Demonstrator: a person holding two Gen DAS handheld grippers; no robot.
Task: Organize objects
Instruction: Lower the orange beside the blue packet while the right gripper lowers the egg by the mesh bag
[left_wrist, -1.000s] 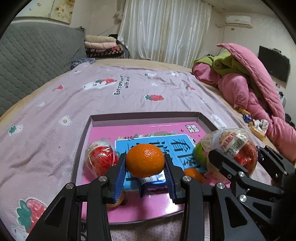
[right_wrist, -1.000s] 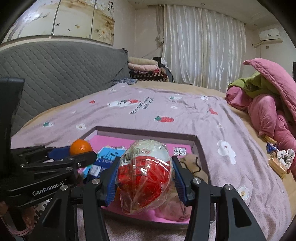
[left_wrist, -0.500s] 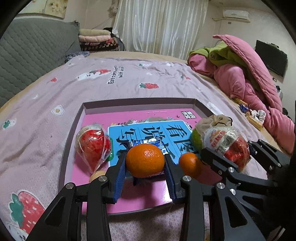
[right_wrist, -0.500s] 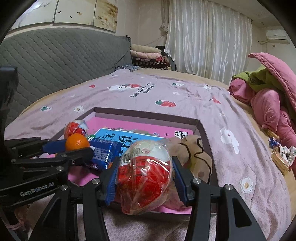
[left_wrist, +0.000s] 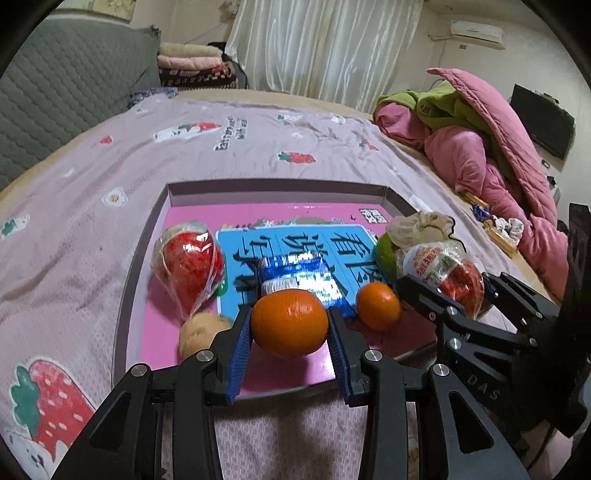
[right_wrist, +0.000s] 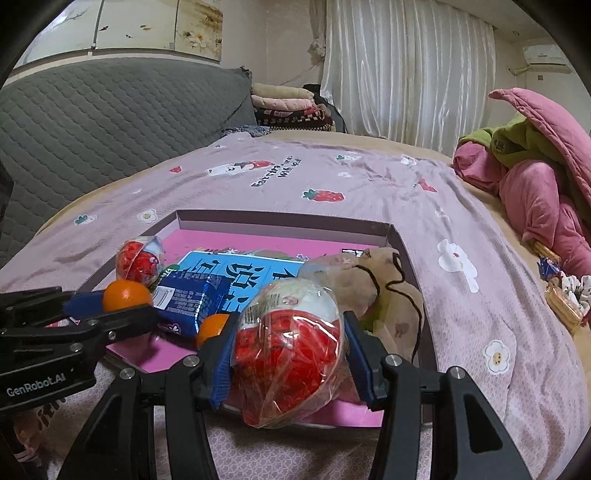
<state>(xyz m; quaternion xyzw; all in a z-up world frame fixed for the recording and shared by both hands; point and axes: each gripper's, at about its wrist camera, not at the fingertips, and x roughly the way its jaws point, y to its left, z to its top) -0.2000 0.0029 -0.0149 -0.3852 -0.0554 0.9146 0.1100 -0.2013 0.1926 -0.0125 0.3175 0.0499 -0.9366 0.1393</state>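
Observation:
My left gripper (left_wrist: 290, 325) is shut on an orange (left_wrist: 289, 322) and holds it above the near edge of the pink tray (left_wrist: 258, 188). My right gripper (right_wrist: 288, 350) is shut on a red bagged snack (right_wrist: 288, 343) over the tray's near right corner; it shows in the left wrist view (left_wrist: 450, 273) too. In the tray lie a blue book (left_wrist: 332, 243), a blue packet (left_wrist: 295, 273), a second orange (left_wrist: 377, 305), another red bagged snack (left_wrist: 188, 262), a tan round item (left_wrist: 201, 334), a beige pouch (right_wrist: 369, 280) and a green fruit (left_wrist: 384, 254).
The tray sits on a bed with a lilac strawberry-print sheet (left_wrist: 184, 147). A grey padded headboard (right_wrist: 110, 110) is at the left. Pink and green quilts (left_wrist: 480, 140) are heaped at the right. Folded blankets (left_wrist: 192, 66) and curtains are at the back.
Both grippers have drawn back and risen from the tray with their loads held. More of the tray's contents show now, including the tan round item and the second orange.

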